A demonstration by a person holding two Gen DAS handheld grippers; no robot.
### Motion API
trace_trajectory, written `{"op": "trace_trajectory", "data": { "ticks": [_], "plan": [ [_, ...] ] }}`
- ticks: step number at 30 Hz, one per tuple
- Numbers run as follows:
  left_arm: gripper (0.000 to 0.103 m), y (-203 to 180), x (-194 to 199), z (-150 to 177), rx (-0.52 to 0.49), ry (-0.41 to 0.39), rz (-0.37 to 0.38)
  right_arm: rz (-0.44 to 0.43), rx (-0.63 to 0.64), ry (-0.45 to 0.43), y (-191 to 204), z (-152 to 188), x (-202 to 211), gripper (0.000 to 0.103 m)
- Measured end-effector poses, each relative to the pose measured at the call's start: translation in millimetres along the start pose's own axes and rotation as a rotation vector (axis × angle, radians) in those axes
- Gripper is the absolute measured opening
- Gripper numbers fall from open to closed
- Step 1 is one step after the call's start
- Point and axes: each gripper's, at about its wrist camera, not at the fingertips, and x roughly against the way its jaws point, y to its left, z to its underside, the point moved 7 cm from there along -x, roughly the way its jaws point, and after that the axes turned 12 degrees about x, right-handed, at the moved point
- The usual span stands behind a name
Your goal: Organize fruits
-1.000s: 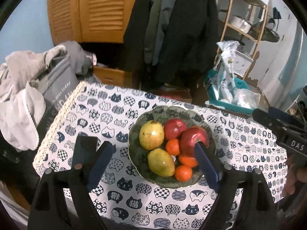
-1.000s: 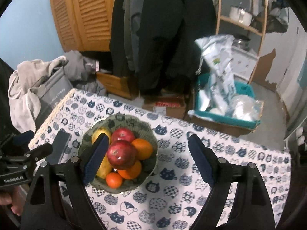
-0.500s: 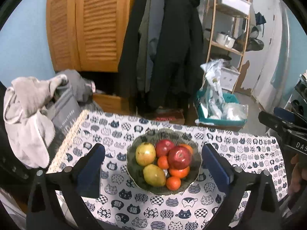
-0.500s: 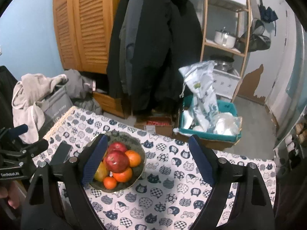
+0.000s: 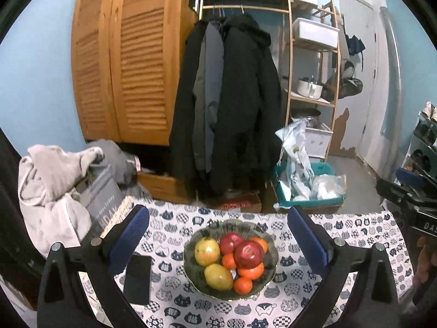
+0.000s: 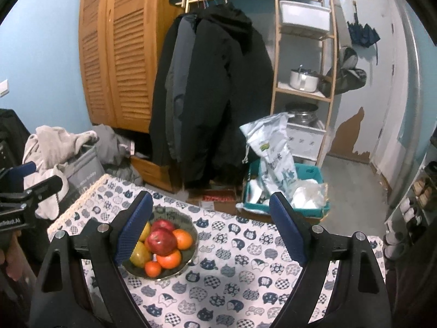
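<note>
Fruit in bowl (image 5: 269,262): two apples (image 5: 248,254), two pears (image 5: 218,276), four oranges (image 5: 242,285).

Both grippers look alike. The left gripper (image 5: 218,242) has two black angular fingers, each with triangular cut-outs, silver round screws on top and a ribbed blue pad (image 5: 128,239) on its inner face. The right gripper (image 6: 211,228) is the same build; seen from the side, its black body bears white lettering (image 5: 428,226)
</note>
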Motion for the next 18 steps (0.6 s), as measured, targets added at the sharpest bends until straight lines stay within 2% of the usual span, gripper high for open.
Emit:
{"op": "trace_trajectory", "data": {
  "ticks": [11, 18],
  "plan": [
    [0.102, -15, 6, -5, -0.024, -0.052, 0.006, 0.03, -0.014, -0.012, -14, 8, 6, 0.086],
    [0.102, -18, 7, -5, -0.028, -0.054, 0.004, 0.034, -0.012, -0.011, -15, 10, 6, 0.086]
  ]
}}
